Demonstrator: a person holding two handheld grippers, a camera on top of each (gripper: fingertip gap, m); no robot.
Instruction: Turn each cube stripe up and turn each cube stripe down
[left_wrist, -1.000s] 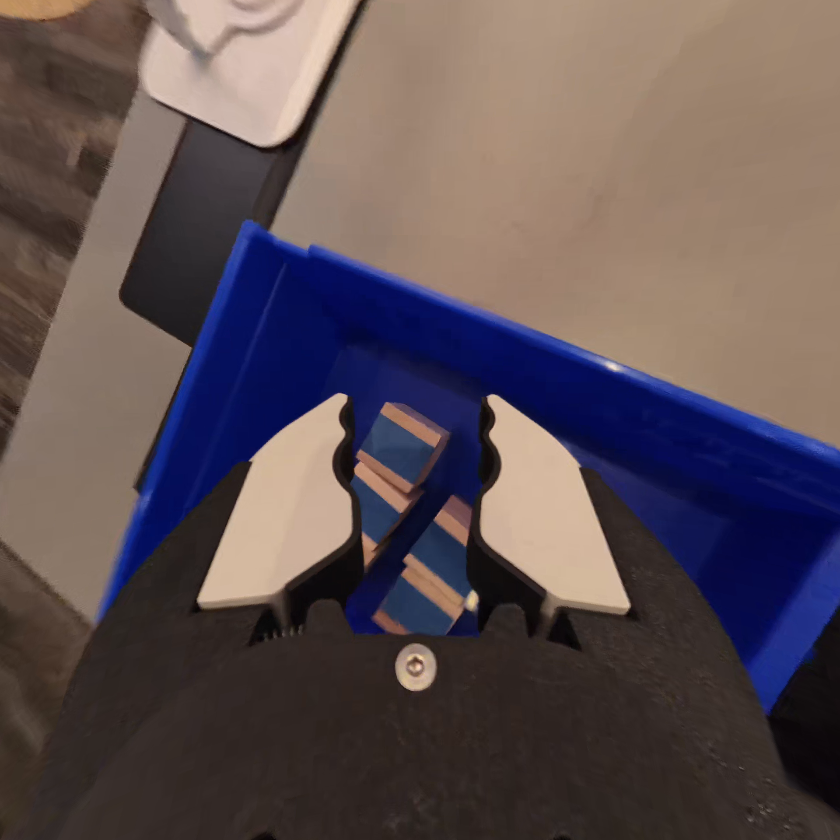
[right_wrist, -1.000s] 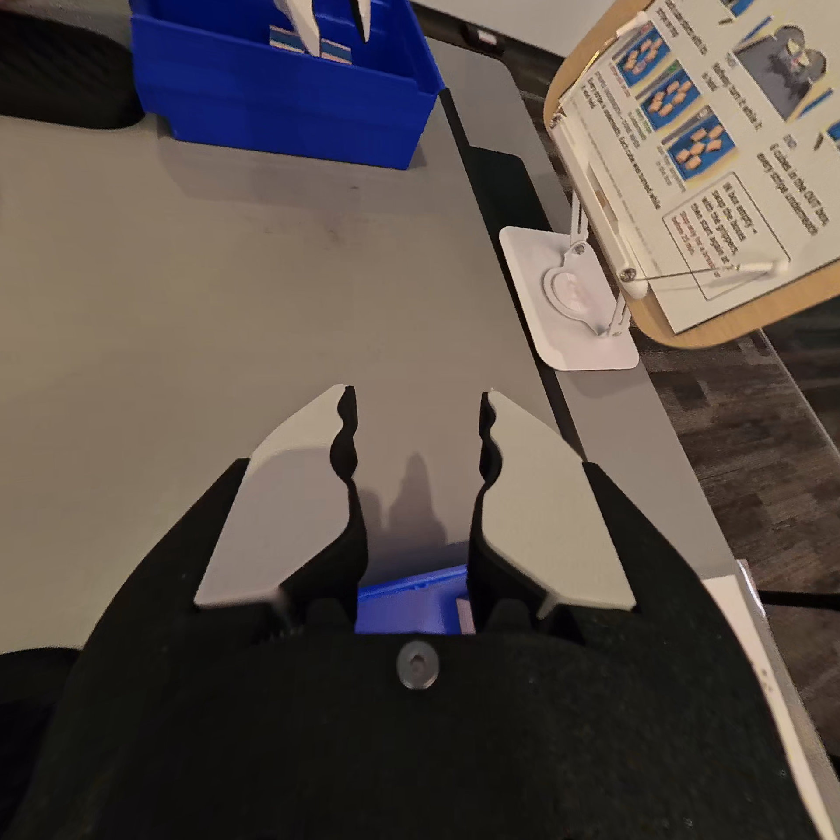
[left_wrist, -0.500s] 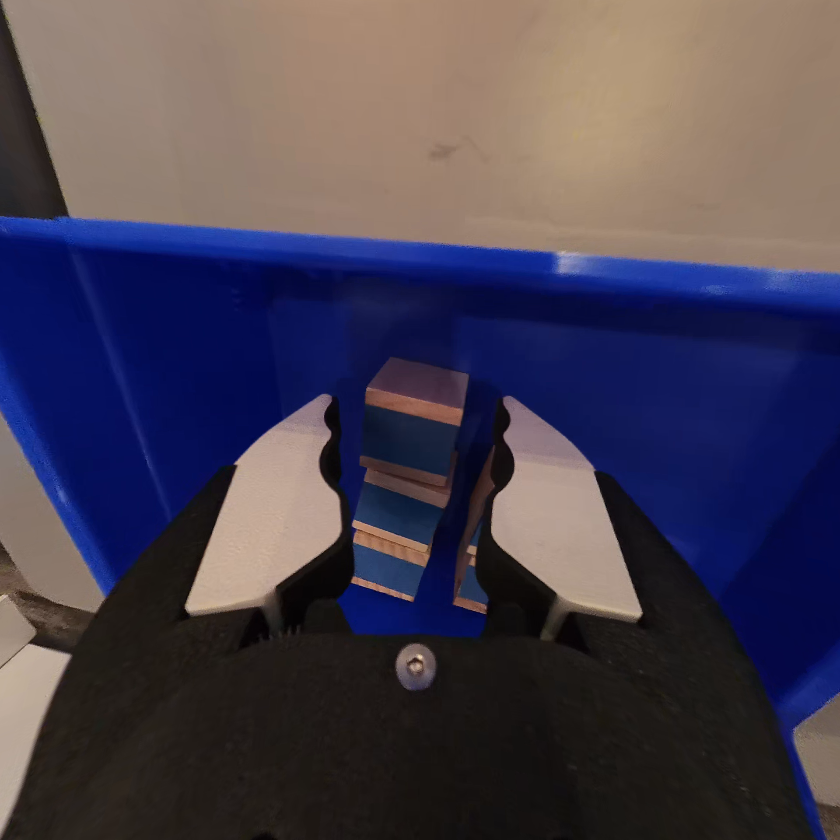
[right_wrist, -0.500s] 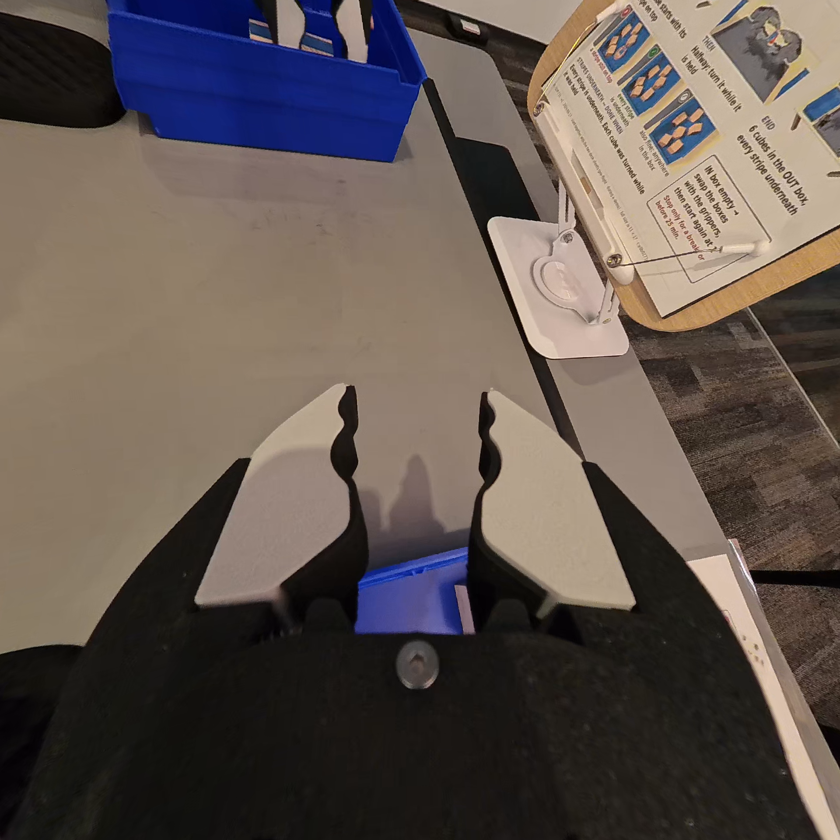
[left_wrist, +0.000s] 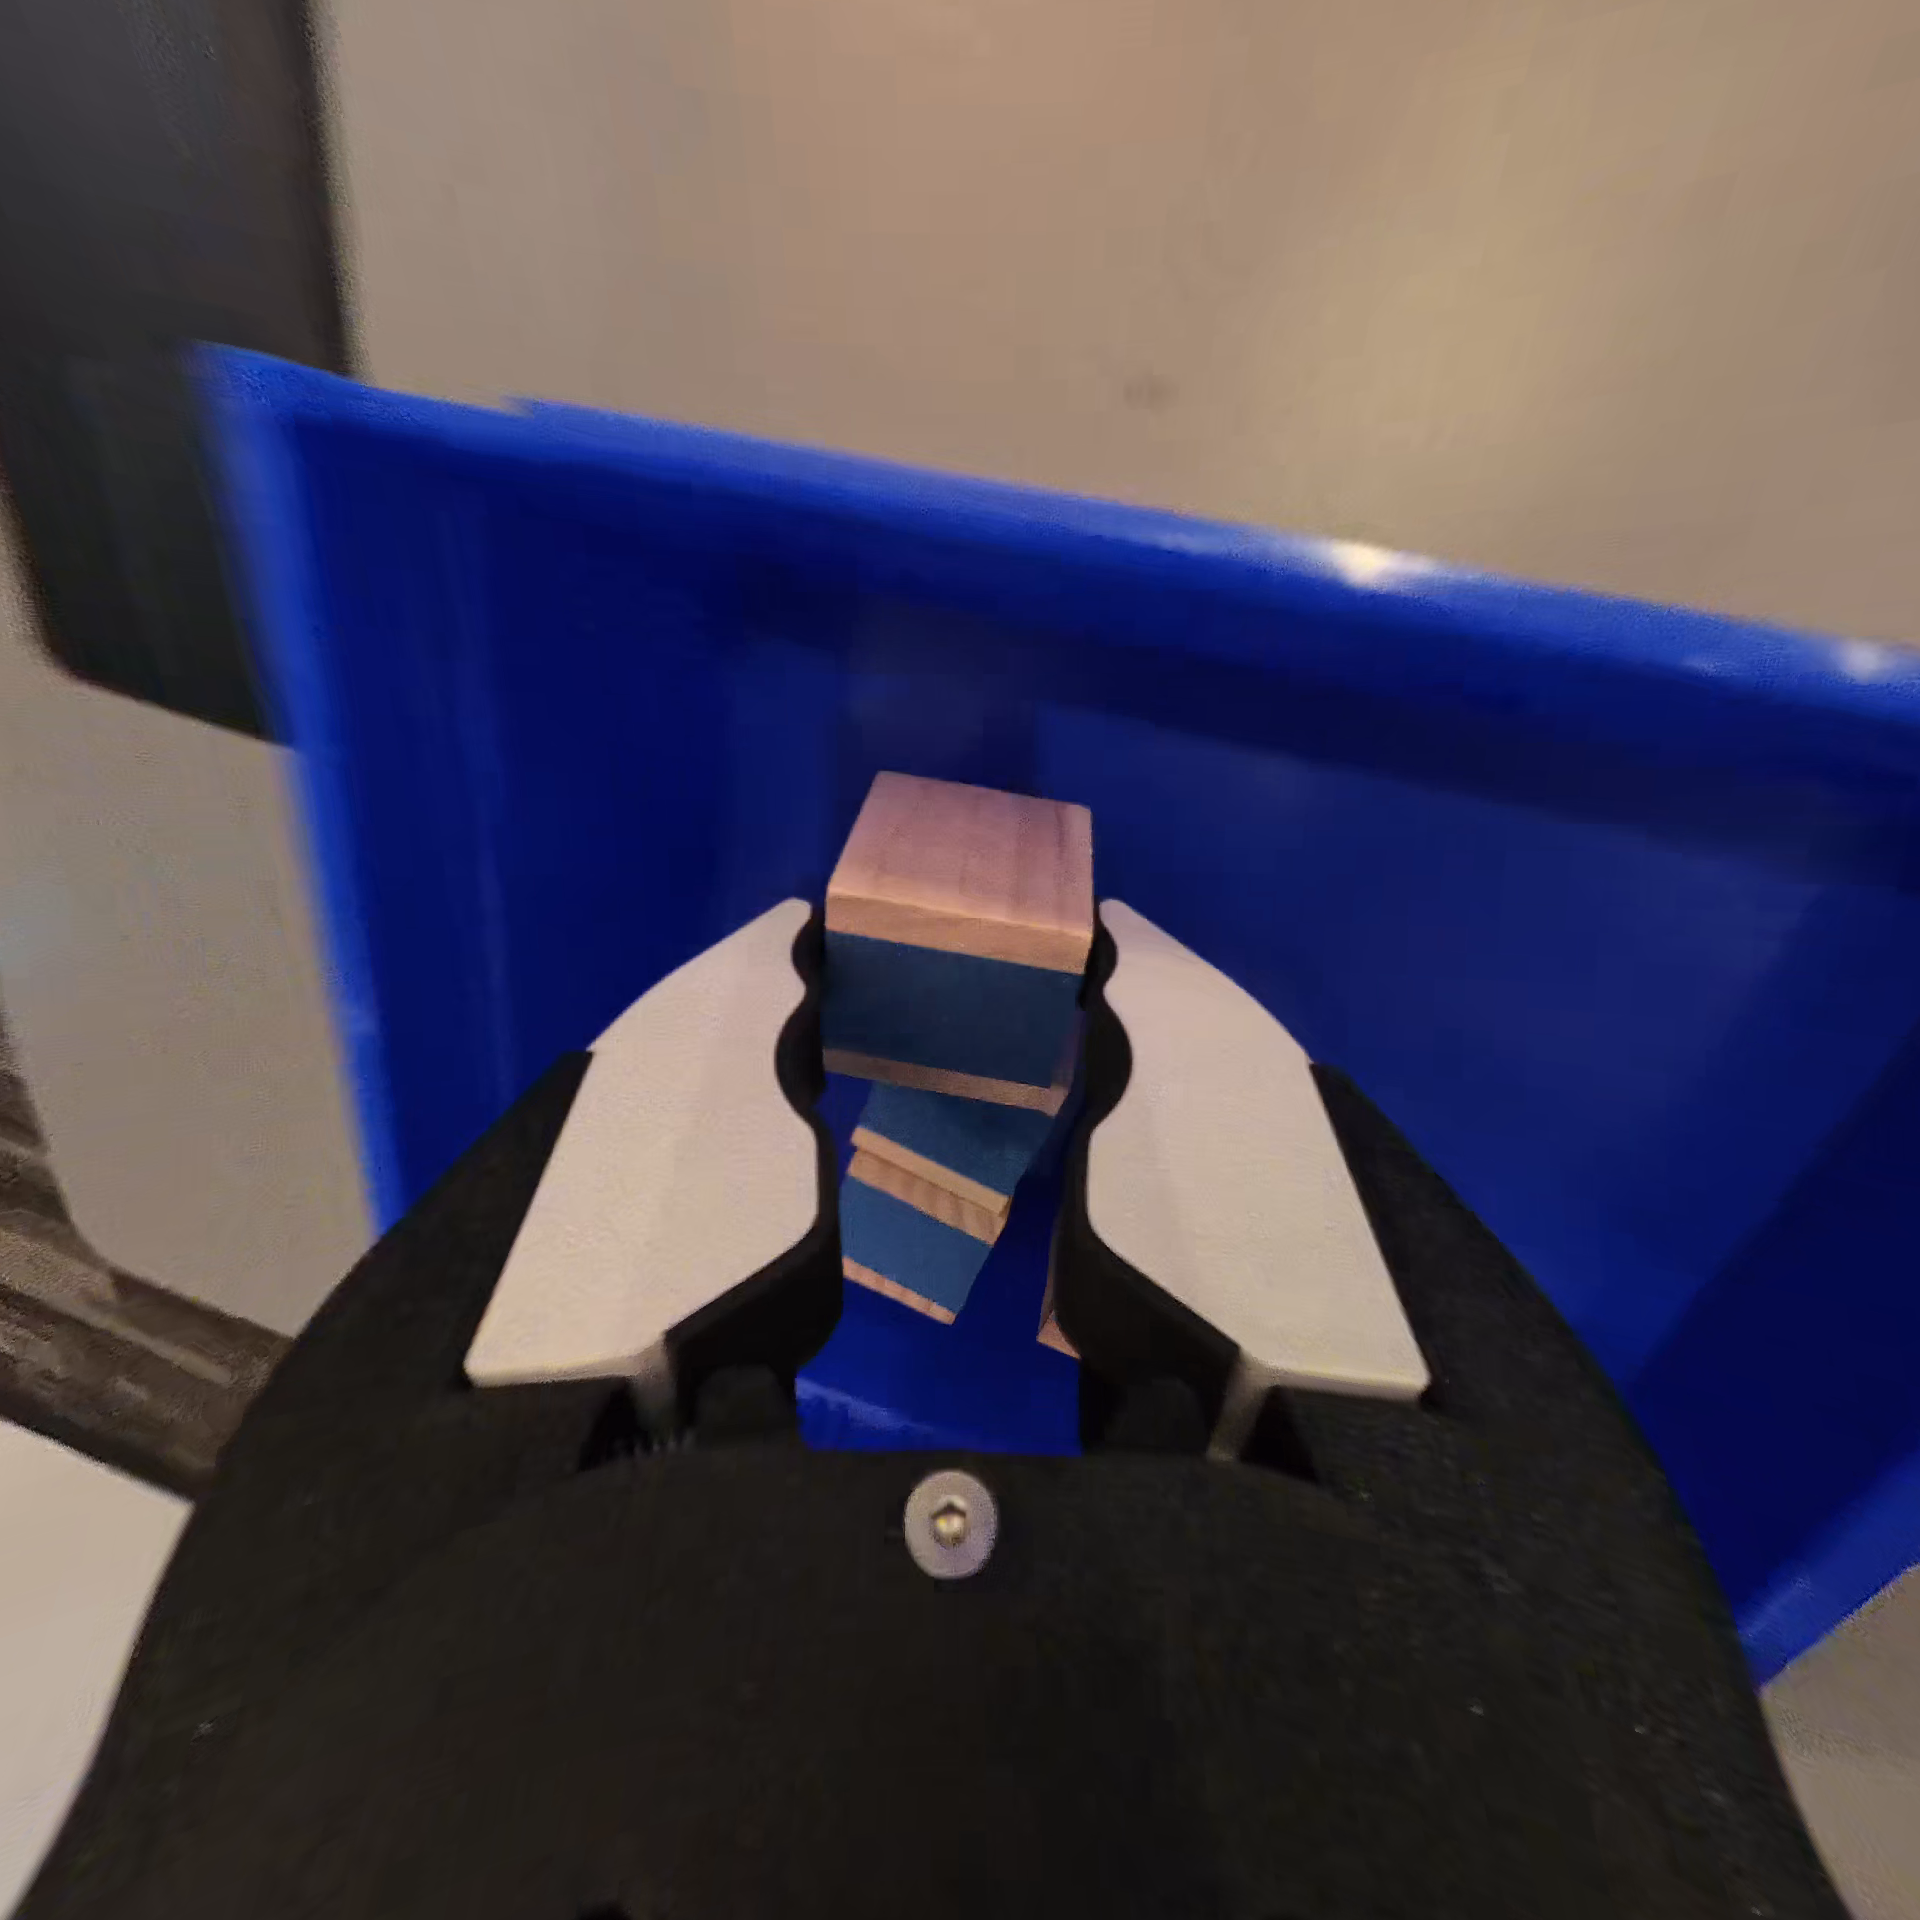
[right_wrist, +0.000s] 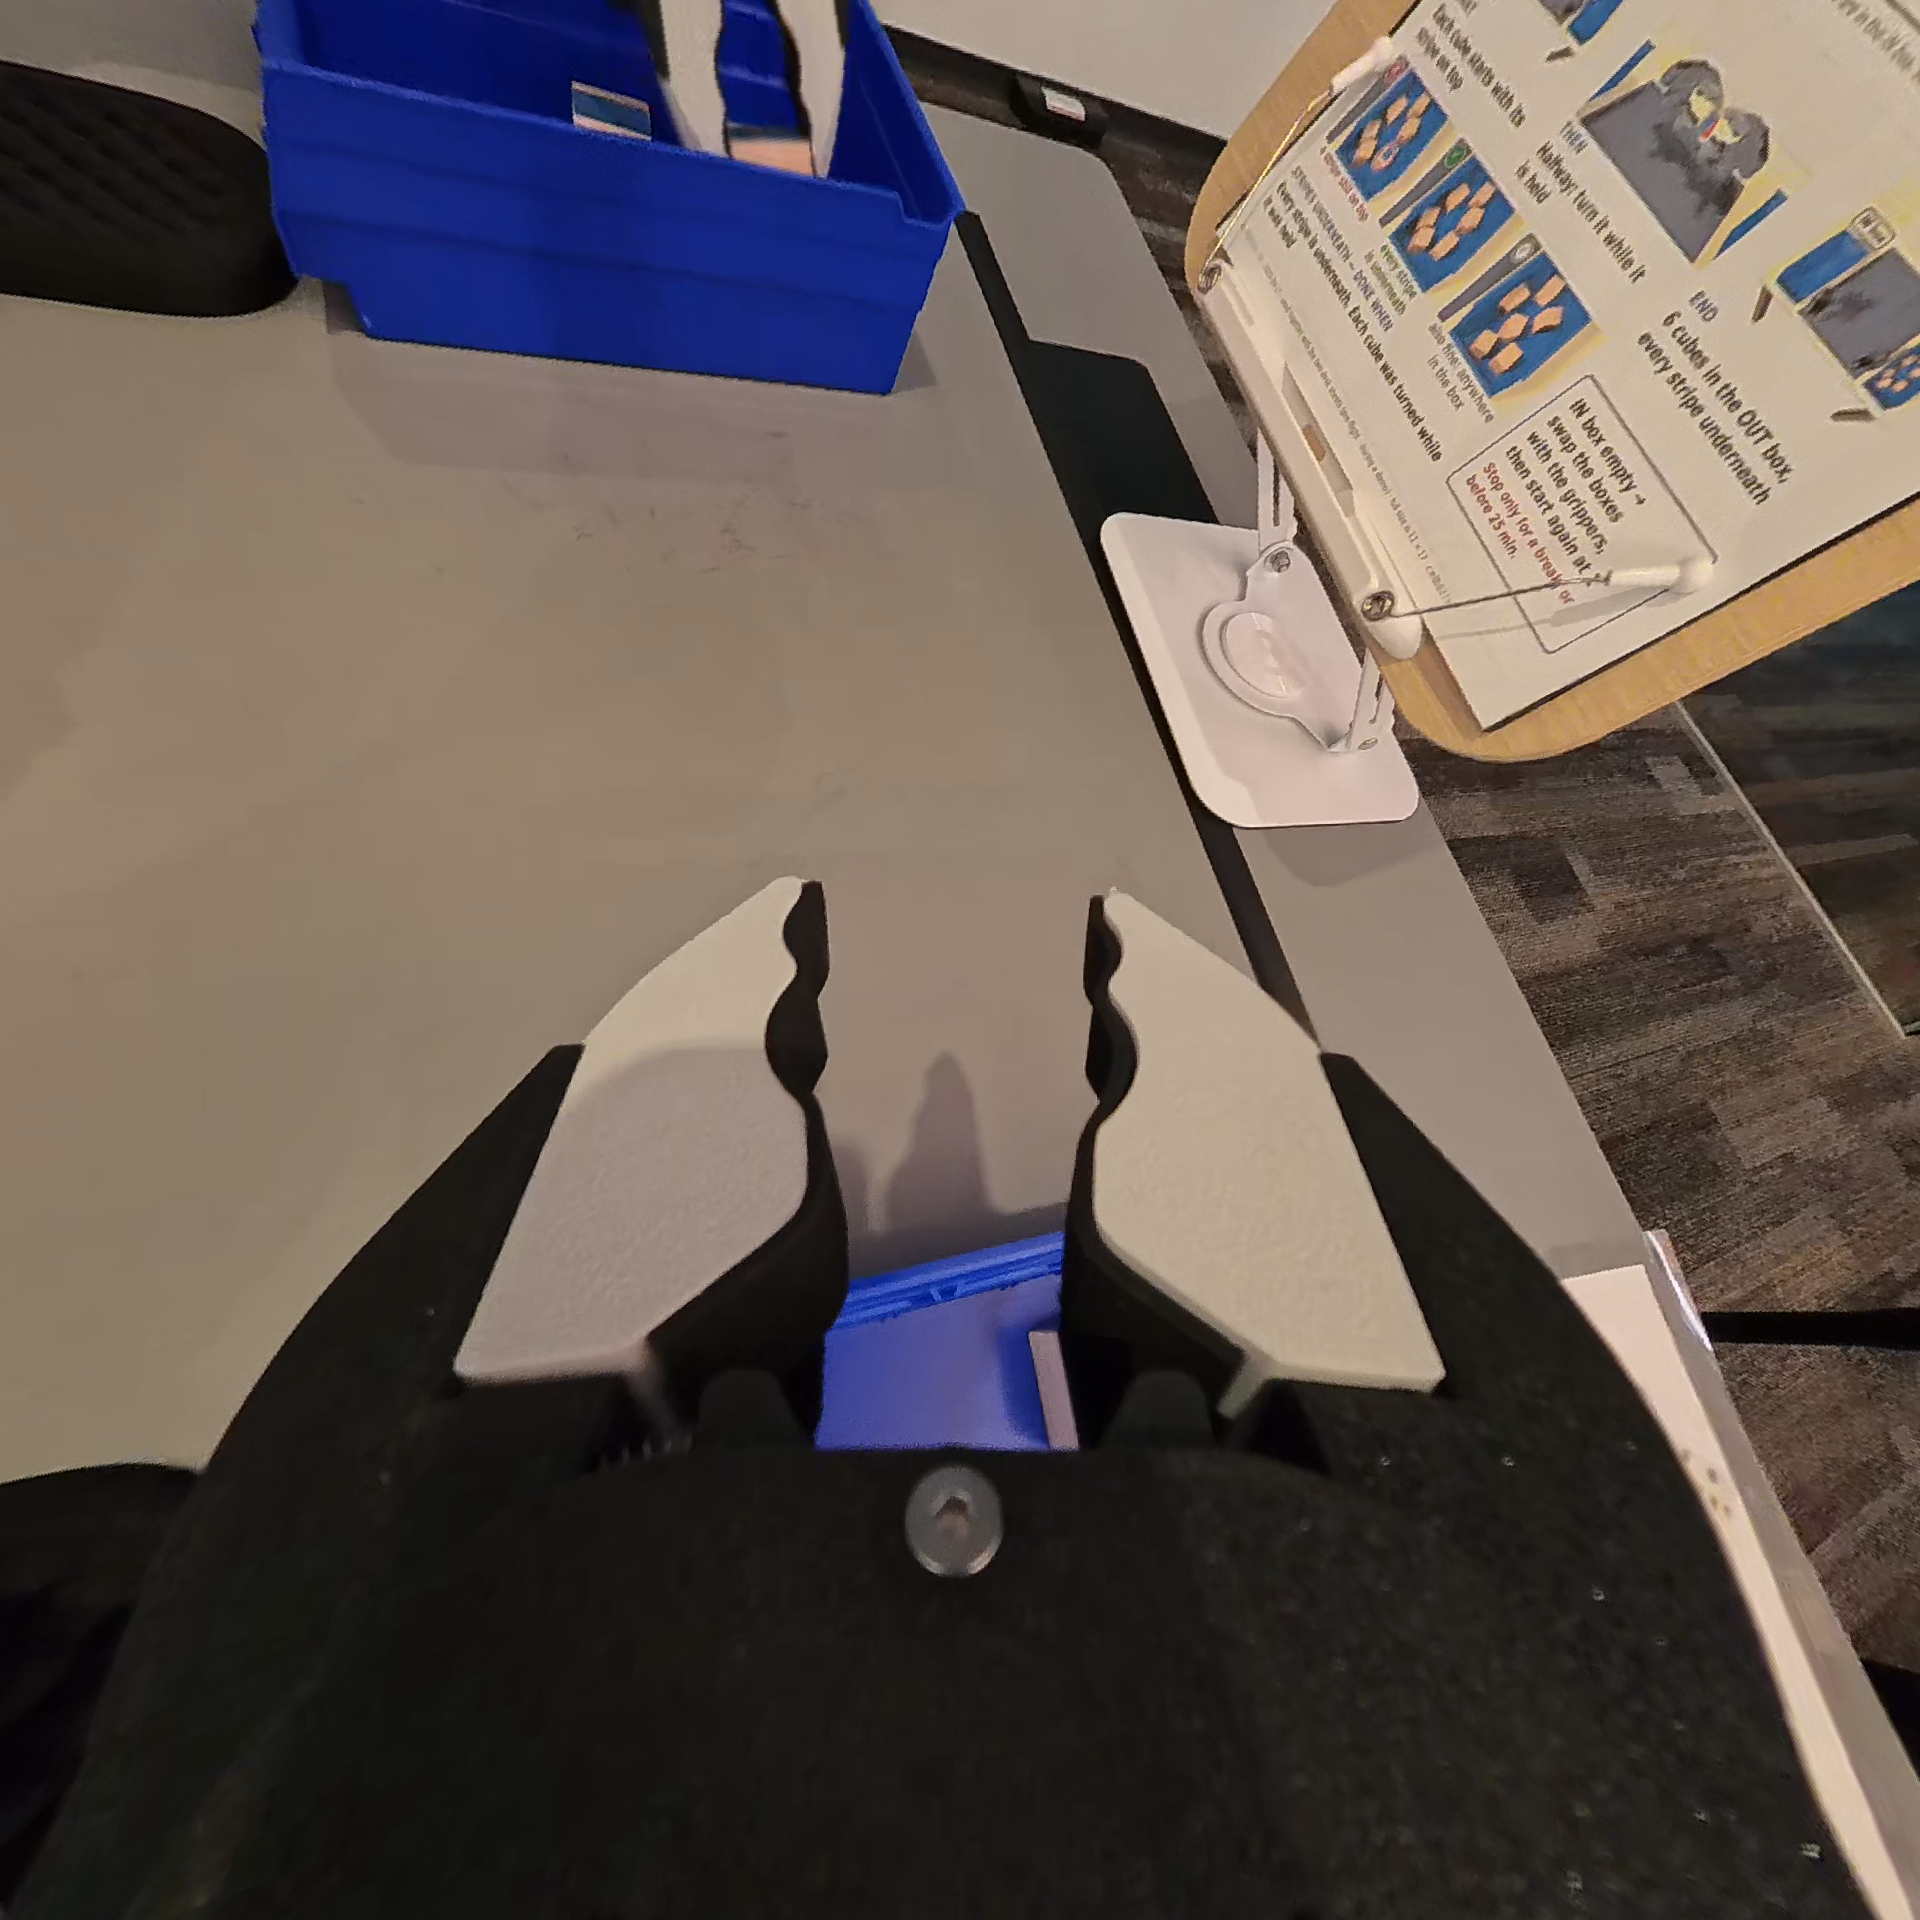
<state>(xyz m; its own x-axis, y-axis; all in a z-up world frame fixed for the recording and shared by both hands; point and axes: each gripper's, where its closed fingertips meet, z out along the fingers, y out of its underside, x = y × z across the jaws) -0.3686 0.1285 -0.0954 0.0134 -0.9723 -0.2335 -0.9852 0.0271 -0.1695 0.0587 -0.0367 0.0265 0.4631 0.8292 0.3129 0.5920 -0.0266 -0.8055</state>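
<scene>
My left gripper (left_wrist: 956, 925) is shut on a wooden cube (left_wrist: 961, 883) inside the blue bin (left_wrist: 623, 727). The cube's plain wood face is up and its blue stripe faces the camera. Other striped cubes (left_wrist: 914, 1236) lie tilted below it in the bin. In the right wrist view the same bin (right_wrist: 582, 270) stands at the far end of the grey table, with the left gripper (right_wrist: 748, 114) reaching into it. My right gripper (right_wrist: 956, 914) is open and empty above the table. A second blue bin (right_wrist: 935, 1351) shows under it between the fingers.
An instruction board (right_wrist: 1558, 312) on a white stand base (right_wrist: 1268, 686) stands at the table's right edge. A black pad (right_wrist: 114, 197) lies at the far left. A white sheet (right_wrist: 1714, 1507) lies at the near right. Carpet floor is beyond the edge.
My left gripper has moved down into the bin and its fingers have closed on the top cube. My right gripper has hardly moved and stays open.
</scene>
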